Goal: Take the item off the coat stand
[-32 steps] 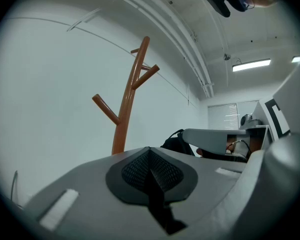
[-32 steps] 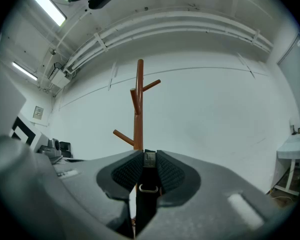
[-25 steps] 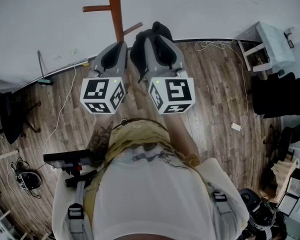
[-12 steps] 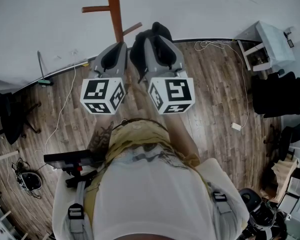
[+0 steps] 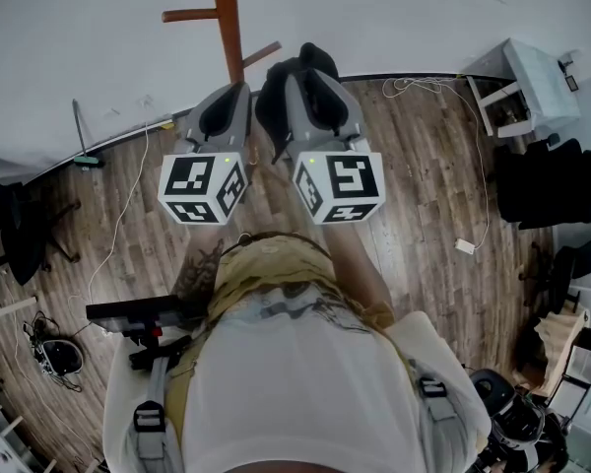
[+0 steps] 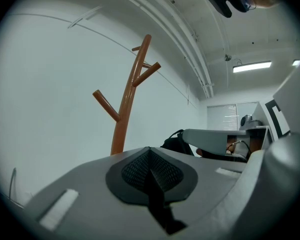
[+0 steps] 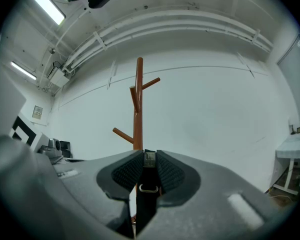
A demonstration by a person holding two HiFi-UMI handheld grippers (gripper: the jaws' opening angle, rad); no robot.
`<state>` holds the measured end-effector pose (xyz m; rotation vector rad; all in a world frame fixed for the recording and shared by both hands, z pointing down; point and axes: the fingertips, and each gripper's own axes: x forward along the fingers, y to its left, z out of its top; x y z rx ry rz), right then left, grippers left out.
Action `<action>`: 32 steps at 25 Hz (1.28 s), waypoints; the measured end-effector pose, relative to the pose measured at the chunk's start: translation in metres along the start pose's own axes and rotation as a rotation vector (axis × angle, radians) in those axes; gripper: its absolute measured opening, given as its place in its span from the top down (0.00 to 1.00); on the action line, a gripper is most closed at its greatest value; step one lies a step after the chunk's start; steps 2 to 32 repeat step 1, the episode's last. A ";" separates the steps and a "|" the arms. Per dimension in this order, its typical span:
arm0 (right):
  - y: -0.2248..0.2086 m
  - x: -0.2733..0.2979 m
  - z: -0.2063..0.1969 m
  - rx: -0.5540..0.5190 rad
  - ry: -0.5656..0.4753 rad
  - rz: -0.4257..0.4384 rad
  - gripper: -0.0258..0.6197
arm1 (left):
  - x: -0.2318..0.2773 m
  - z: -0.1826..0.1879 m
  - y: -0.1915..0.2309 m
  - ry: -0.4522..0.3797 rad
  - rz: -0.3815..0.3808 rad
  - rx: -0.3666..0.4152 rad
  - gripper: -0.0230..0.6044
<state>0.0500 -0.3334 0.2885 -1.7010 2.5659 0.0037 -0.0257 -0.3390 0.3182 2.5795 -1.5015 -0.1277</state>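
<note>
Head view looks steeply down over the person's pale top [image 5: 295,382] to both hands held out level in front, side by side, each with its marker cube nearest the body. The left claw [image 5: 229,101] has its pads pressed together with nothing between them, which the left gripper view shows as one dark seam. The right claw [image 5: 313,85] is clamped on a black strap [image 7: 146,204], which runs down between the mesh pads with a small metal ring [image 7: 148,189] on it. That strap belongs to a black bag [image 5: 274,101], which hangs about the right claw's tips, just beside the left claw and above the wooden floor [image 5: 424,185]. Beyond the bag stands the brown coat stand [image 5: 227,18], its pole upright and its pegs angled upward, apart from the bag in the left gripper view. Behind it is the white wall [image 5: 394,18].
</note>
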 end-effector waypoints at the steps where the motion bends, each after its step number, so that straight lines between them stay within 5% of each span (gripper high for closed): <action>1: -0.001 0.000 0.000 0.000 0.000 -0.001 0.83 | 0.000 0.000 0.000 0.000 -0.001 0.000 0.96; 32: -0.001 0.000 0.000 0.000 0.000 -0.001 0.83 | 0.000 0.000 0.000 0.000 -0.001 0.000 0.96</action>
